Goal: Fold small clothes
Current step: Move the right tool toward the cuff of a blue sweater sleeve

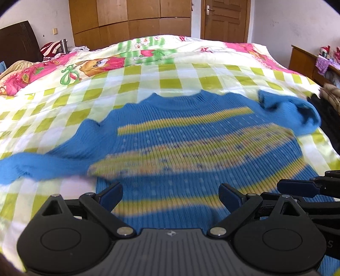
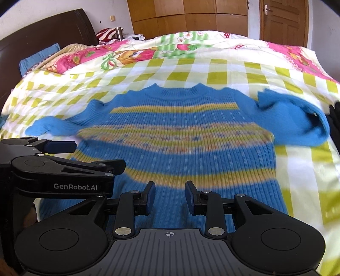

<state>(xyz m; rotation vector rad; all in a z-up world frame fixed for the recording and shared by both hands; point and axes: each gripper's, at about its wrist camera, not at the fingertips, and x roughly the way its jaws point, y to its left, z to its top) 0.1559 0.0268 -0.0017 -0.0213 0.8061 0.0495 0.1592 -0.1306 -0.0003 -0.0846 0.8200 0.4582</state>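
A blue knitted sweater [image 1: 180, 135] with yellow stripes lies flat on the bed, neck away from me, also seen in the right wrist view as the sweater [image 2: 176, 131]. Its one sleeve [image 1: 31, 167] stretches out to the left, and the other sleeve [image 1: 297, 114] is bunched at the upper right. My left gripper [image 1: 170, 196] hovers over the hem, jaws wide open, nothing between them. Beside it, my right gripper [image 2: 170, 197] is over the lower middle of the sweater, jaws partly apart and empty. Each gripper shows in the other's view: the right gripper [image 1: 297, 187] and the left gripper [image 2: 93, 155].
The bed carries a green-checked sheet [image 2: 223, 74] and a pink cartoon quilt [image 1: 95, 65] at the back. A dark headboard [image 2: 42, 36] stands at the left, a wooden wardrobe [image 1: 131, 19] and a door [image 1: 225, 19] behind. Dark clothing with fur trim [image 1: 329, 93] lies at the right edge.
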